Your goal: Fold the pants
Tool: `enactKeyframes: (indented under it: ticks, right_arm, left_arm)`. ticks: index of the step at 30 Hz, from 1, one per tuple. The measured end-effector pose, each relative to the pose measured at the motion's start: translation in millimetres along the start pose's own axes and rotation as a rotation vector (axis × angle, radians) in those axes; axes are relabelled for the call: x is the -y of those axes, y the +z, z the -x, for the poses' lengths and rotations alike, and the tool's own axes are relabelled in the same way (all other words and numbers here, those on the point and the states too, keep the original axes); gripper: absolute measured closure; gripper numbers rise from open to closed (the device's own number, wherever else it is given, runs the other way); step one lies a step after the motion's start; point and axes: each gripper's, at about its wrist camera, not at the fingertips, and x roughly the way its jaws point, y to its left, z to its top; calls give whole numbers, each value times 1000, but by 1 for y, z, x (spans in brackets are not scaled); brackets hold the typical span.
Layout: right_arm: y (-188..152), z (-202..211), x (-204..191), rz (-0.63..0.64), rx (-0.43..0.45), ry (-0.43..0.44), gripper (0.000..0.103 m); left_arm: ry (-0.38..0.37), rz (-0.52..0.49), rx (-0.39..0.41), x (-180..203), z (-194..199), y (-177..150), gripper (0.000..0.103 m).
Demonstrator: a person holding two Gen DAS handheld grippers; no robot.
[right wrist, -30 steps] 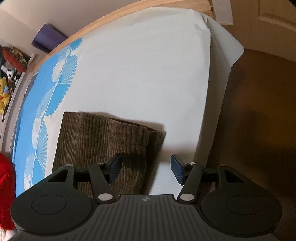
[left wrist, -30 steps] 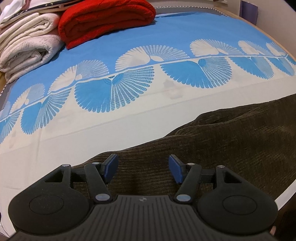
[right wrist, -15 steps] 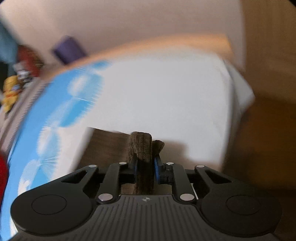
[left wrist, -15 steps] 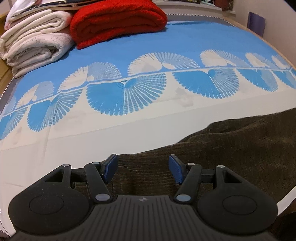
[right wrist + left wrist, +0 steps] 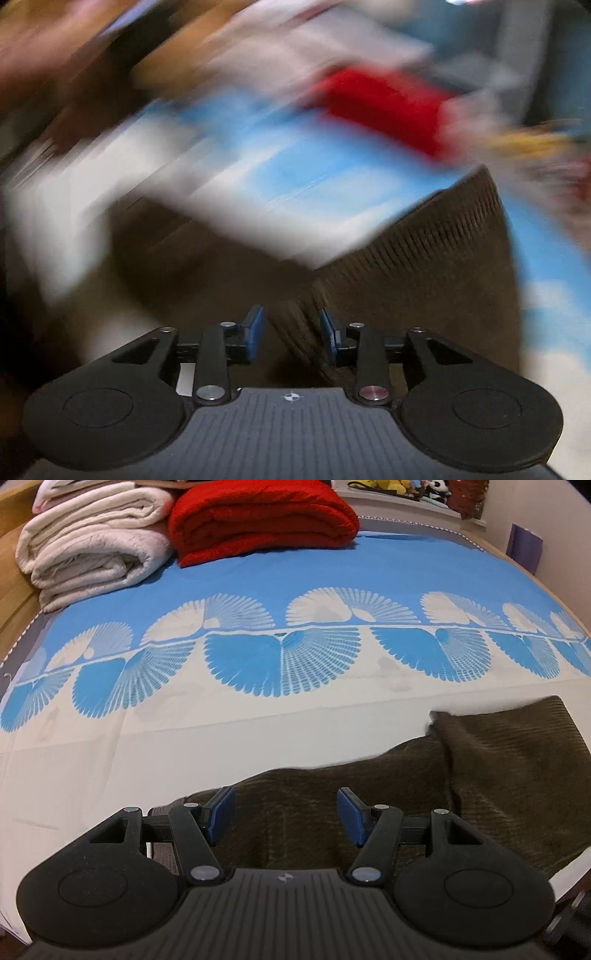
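Brown corduroy pants (image 5: 388,794) lie on the near part of the bed, with a folded-over end at the right (image 5: 509,760). My left gripper (image 5: 284,816) is open and hovers just above the pants, holding nothing. In the right wrist view, which is badly motion-blurred, my right gripper (image 5: 291,332) has its jaws partly apart with a fold of the pants (image 5: 424,266) between them, lying against the right pad (image 5: 327,334). The cloth rises up and to the right from the jaws.
The bed has a blue and white fan-patterned sheet (image 5: 295,590). A folded red blanket (image 5: 258,513) and folded cream blankets (image 5: 92,542) are stacked at the far end. The bed's near edge is at the lower right (image 5: 569,878).
My right gripper shut on the pants' end, lifted it and swung it fast toward the red blanket; its jaws are now wider. The left gripper stayed open and shifted along the pants.
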Motion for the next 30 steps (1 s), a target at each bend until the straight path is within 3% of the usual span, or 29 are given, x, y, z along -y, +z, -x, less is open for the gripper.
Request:
enactKeyframes:
  ticks: [3,7,10,16,20,21,23,25,30]
  right_arm:
    - [-3,-5,-20,92,-22,5,65]
    - [6,-6,11,-35,9,-134,44]
    - [5,-17,36,-123,-26,-248,40]
    - [3,-53,56,-289,-108,-166,39]
    - [0,-71,36,-188,-159,-166,38]
    - [-1,-73,31,-146,-157,-174,38]
    - [0,-72,31,-118,-153,-171,48]
    - [2,-63,40,-165,-127,-146,73]
    - [26,-6,49,-226,112,-195,78]
  left_arm:
    - [-2,15,4,-12,4,-4,36]
    - [12,38,1,-25,6,-8,35]
    - [22,50,-11,-32,4,-9,35]
    - [27,58,-22,-33,1,-10,35]
    - [28,54,-22,-32,0,-9,35]
    - [27,54,-21,-32,-1,-8,35]
    - [30,52,-24,-32,-2,-7,35]
    - [32,47,-25,-31,-3,-7,35]
    - [27,49,-18,-29,-2,-5,35]
